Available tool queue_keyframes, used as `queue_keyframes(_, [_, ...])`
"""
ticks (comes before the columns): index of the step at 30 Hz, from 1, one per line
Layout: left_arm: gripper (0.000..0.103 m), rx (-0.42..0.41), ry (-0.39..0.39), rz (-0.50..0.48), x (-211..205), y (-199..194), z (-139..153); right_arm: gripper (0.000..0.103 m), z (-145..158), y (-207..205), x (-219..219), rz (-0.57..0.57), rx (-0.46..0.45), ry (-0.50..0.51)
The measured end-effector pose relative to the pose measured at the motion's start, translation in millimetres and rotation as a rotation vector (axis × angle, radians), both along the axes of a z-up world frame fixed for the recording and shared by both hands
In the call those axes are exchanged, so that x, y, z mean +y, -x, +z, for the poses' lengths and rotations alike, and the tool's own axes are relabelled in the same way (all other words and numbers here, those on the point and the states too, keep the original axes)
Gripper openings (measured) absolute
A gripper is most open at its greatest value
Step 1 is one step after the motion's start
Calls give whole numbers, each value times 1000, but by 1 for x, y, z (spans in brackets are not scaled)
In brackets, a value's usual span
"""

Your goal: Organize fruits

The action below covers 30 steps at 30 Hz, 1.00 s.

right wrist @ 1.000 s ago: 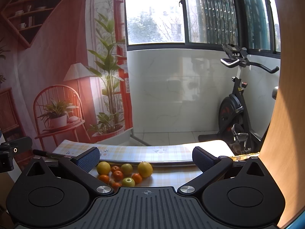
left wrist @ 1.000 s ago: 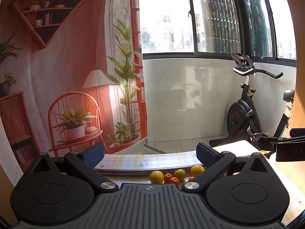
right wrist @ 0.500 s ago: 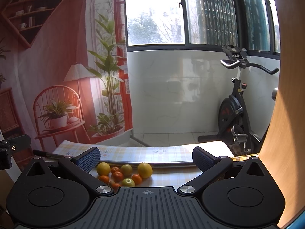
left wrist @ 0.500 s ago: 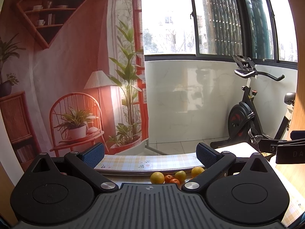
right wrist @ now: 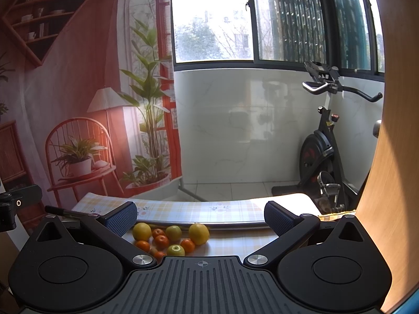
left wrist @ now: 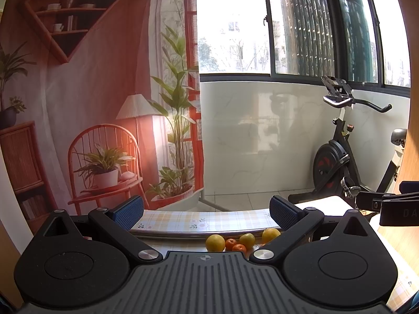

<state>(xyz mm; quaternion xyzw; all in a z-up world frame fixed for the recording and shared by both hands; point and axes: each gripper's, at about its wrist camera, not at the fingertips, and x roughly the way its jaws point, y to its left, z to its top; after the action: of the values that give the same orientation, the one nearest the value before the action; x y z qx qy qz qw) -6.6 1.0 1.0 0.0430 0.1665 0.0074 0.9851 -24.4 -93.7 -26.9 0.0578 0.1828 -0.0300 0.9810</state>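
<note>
A cluster of fruit lies on the checked tablecloth: two yellow lemons, a green apple, a yellow-green apple and several small oranges. The left wrist view catches the same pile low down, led by a yellow-orange fruit, partly hidden by the gripper body. My left gripper is open and empty, held above and short of the pile. My right gripper is open too, nothing between its blue pads, with the fruit just below its left finger.
A flat tray or board lies across the table behind the fruit. A dark pen-like rod rests at the table's left. An exercise bike stands behind on the right, a wooden panel on the far right. The right gripper's body shows at the right.
Both views have tilted up very slightly, so the fruit sits a little lower in frame. Both grippers stay open and nothing has been touched.
</note>
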Motion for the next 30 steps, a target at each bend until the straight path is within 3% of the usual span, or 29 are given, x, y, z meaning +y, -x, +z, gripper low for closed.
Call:
queue_keyframes(14, [103,45,11,65,19,-26,-14,103,-14,-18,-7,15,23,-29])
queue_keyframes(22, [103,57,-76,139,41,-60,-41,103,-55,-56,-15,4,28,-25])
queue_keyframes(30, [103,109,42,85,73,-97,-79,103,-107,-95,-17,65,72,-42])
